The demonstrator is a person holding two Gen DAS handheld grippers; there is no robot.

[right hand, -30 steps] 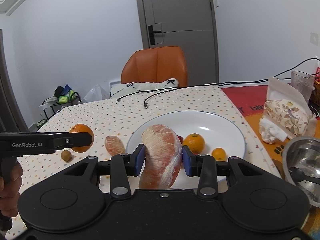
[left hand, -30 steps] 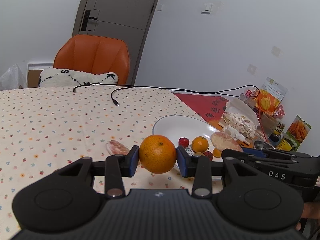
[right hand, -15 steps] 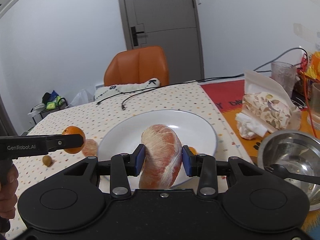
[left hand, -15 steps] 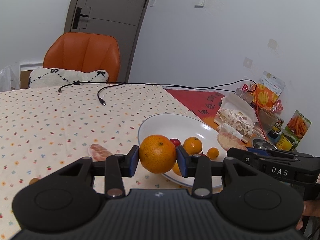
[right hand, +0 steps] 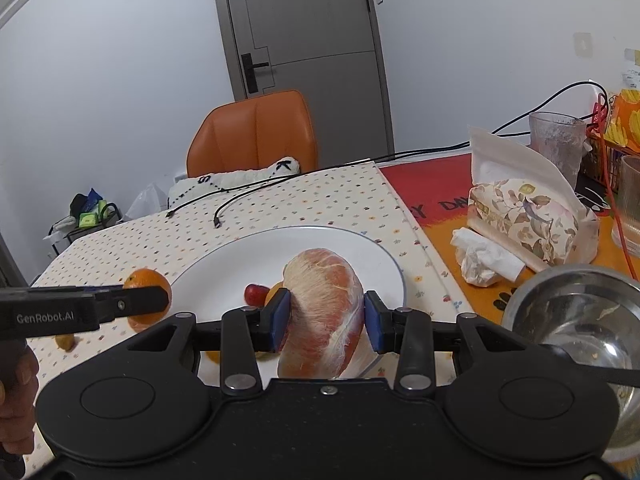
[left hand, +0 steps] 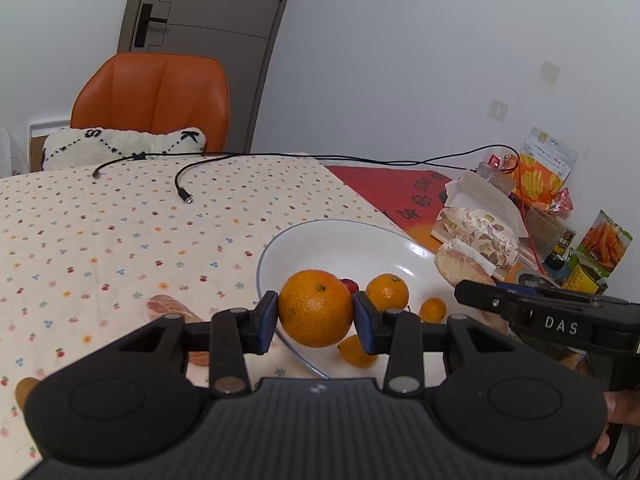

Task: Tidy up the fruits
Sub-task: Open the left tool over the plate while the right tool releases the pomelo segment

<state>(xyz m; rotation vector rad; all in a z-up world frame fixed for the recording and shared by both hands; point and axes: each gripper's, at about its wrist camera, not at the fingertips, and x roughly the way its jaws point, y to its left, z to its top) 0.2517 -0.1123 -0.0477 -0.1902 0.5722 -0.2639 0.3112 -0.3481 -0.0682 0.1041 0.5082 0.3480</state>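
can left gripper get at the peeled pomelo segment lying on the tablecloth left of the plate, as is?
Probably not as things stand. The left gripper is shut on an orange, so its jaws are full. The path itself looks free: the pomelo segment lies alone on the tablecloth, beside the plate.

Colours on the table
Round orange fruit (left hand: 315,308), pink-white peeled pomelo wedge (right hand: 326,312), glossy white plate (right hand: 224,276), cream cloth with small coloured flowers (left hand: 120,232).
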